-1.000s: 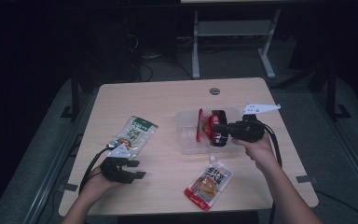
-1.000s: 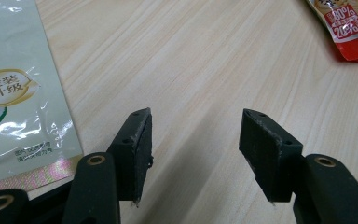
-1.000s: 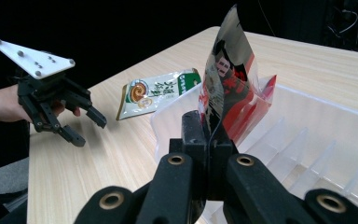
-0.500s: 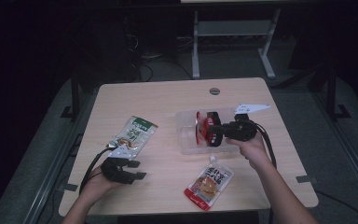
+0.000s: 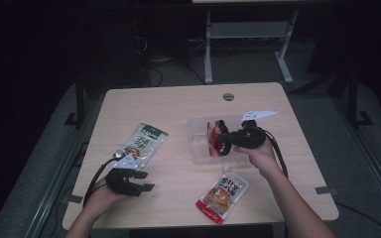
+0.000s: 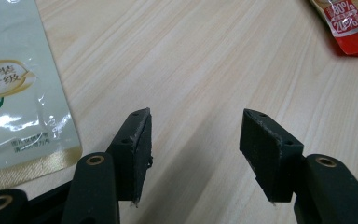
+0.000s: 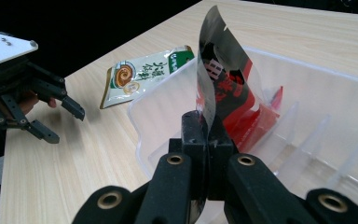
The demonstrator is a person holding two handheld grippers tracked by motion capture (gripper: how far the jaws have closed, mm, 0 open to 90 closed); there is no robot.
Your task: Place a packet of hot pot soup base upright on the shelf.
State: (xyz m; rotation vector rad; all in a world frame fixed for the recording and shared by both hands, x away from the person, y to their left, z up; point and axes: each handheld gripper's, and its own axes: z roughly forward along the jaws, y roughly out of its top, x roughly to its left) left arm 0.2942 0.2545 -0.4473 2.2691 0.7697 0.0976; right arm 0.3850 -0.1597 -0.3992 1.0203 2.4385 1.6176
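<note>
My right gripper [image 7: 204, 133] pinched the red packet [image 7: 228, 88] by one edge, dangling into the clear bin [image 7: 168, 93]; had that thin grip slipped, it might have slumped over the wall.

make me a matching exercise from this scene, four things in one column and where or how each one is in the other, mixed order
Things:
1. red packet
2. green and white packet
3. orange pouch
4. left gripper

Places or states:
A. lies flat on the table between the two hands
B. open, nothing between its fingers
C. pinched by the right gripper, over the clear plastic bin
D. lies flat on the table just beyond the left gripper

Pairs: 1-C, 2-D, 3-A, 4-B
</note>
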